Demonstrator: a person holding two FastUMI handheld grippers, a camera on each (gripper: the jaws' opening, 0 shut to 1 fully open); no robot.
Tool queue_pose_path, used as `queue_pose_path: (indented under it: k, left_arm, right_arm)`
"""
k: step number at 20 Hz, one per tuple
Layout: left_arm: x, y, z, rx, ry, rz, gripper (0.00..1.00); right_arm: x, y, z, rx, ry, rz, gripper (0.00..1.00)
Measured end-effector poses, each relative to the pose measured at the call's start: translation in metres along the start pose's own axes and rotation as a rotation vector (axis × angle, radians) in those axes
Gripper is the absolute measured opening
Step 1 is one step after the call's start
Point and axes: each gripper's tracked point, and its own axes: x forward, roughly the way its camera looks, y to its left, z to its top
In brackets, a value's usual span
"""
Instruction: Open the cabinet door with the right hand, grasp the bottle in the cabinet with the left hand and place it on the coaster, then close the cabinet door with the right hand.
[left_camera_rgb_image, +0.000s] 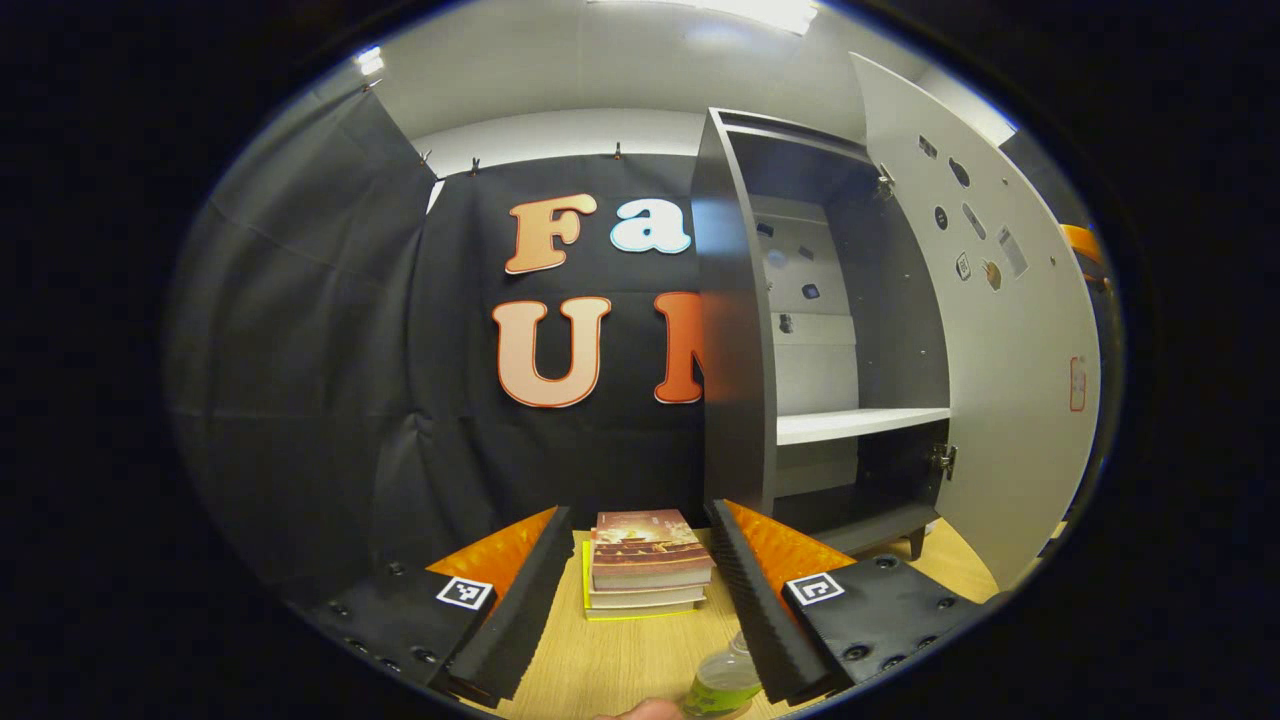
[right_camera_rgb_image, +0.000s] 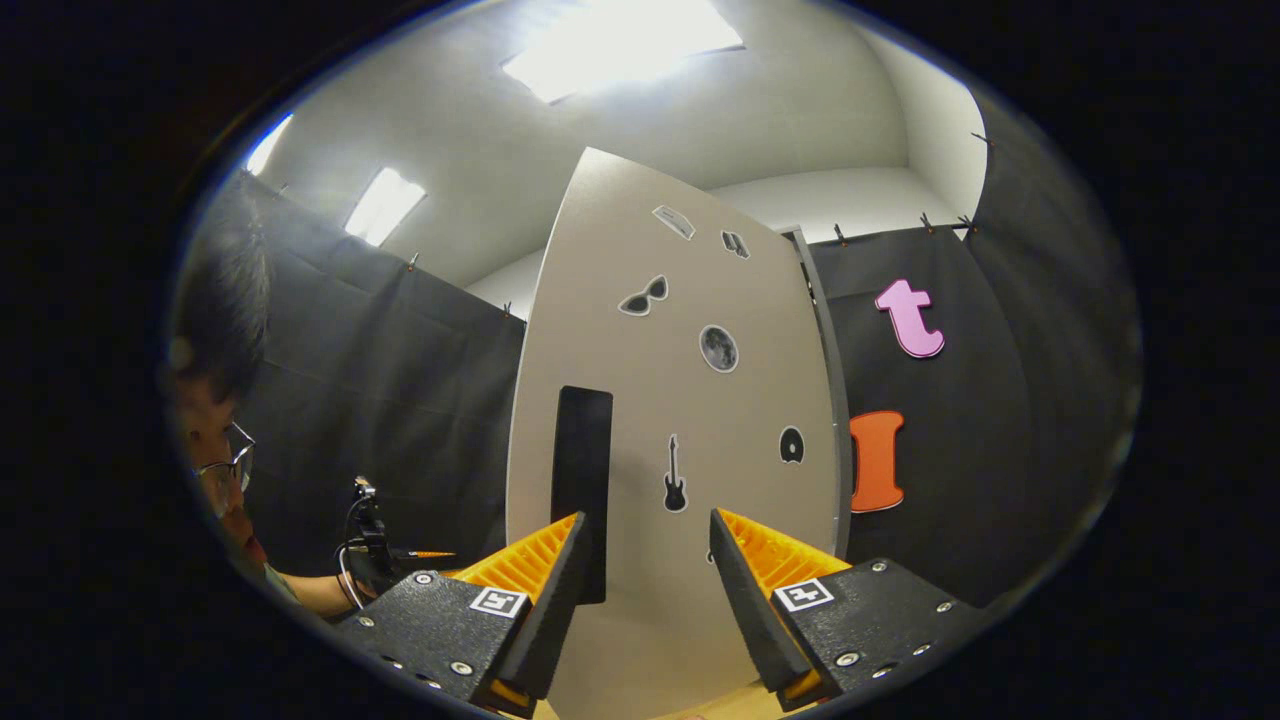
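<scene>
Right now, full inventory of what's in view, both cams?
cabinet: 1, dark grey, on the table at right, open.
cabinet door: 1, light grey with stickers, swung open, facing the right claw.
door handle: 1, black, upright on the door.
shelf: 1, white, inside the cabinet, bare.
books: a small stack, on the table ahead of the left claw.
bottle: 1, clear with a green label, on the table by the left claw.
table: 1, light wood.
person: 1, at left in the right gripper view.
left claw: open.
right claw: open.
</scene>
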Motion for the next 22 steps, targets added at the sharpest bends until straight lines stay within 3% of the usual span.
queue_pose_path:
  k: [7, 13, 14, 18, 22]
  left_arm:
    - [-0.005, 0.01, 0.018, 0.027, -0.044, 0.03, 0.92]
    - [-0.014, 0.032, 0.019, 0.018, -0.063, 0.069, 0.92]
    - [-0.016, 0.037, 0.019, 0.021, -0.065, 0.076, 0.92]
    - [-0.023, 0.054, 0.017, 0.022, -0.064, 0.106, 0.91]
    - [-0.029, 0.065, 0.019, 0.023, -0.062, 0.124, 0.92]
  right_arm:
    - [0.002, 0.013, -0.005, 0.017, 0.031, 0.093, 0.77]
    - [-0.004, 0.005, 0.007, 0.012, 0.023, 0.061, 0.85]
    - [-0.005, 0.006, 0.007, 0.006, 0.026, 0.052, 0.81]
    - [0.011, 0.018, -0.006, -0.02, 0.073, 0.047, 0.85]
    - [0.03, 0.02, -0.02, -0.012, 0.118, 0.034, 0.82]
